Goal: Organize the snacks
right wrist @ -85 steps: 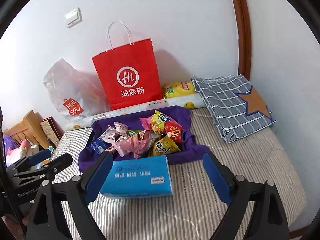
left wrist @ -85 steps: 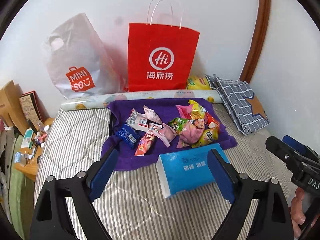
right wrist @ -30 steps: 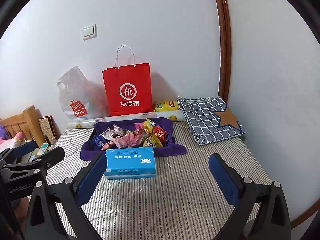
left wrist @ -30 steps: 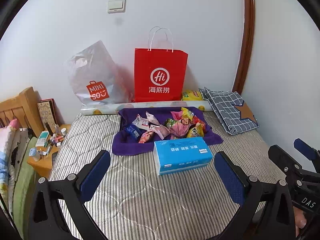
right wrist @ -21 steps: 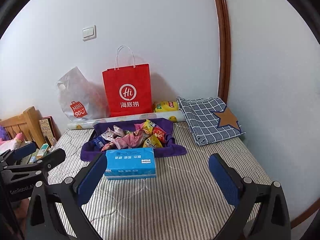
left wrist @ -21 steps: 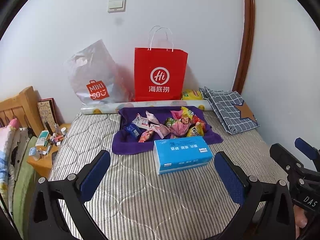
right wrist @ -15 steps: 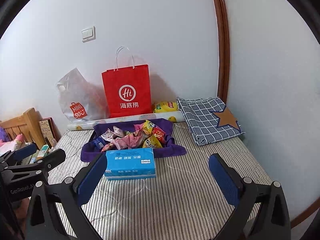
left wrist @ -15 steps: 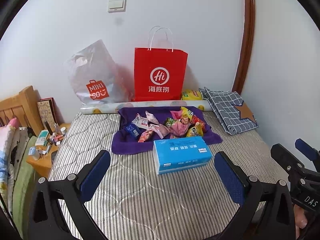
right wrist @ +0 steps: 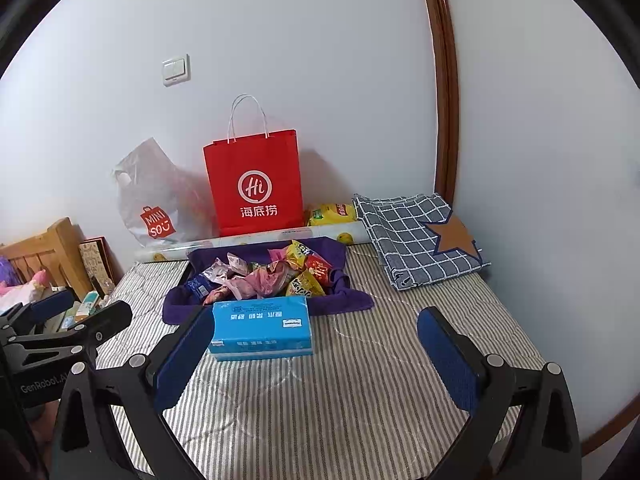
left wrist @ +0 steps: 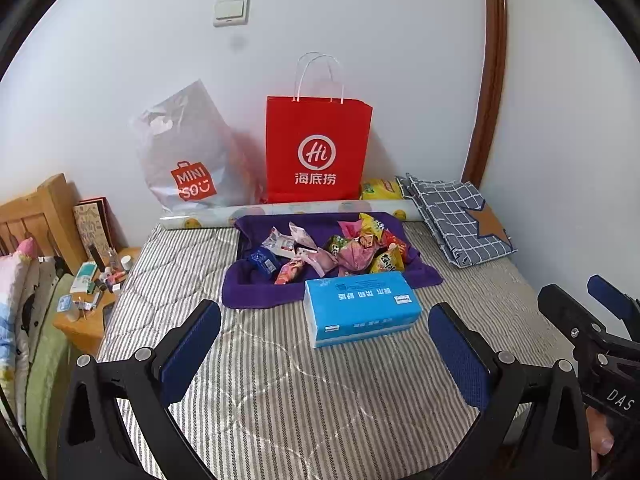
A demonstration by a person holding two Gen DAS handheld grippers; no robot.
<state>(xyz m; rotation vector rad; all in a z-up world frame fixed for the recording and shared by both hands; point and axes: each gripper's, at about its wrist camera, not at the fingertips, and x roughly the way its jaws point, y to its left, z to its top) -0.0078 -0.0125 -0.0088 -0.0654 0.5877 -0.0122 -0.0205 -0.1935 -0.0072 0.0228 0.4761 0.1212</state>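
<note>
My left gripper (left wrist: pixel 324 354) and right gripper (right wrist: pixel 314 354) hang spread, empty, over the striped quilted bed (left wrist: pixel 280 400). Crinkly snack packets (left wrist: pixel 332 248) fill a soft purple tray (left wrist: pixel 256 292) behind a boxy blue tissue pack (left wrist: pixel 360 308).

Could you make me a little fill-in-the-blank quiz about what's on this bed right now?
1. The snacks lie piled on a ______ cloth.
2. In front of that pile lies a blue ______ pack.
3. The red paper bag stands against the ______.
4. The left tool and the right tool both hold ______.

Missing words: purple; tissue; wall; nothing
</note>
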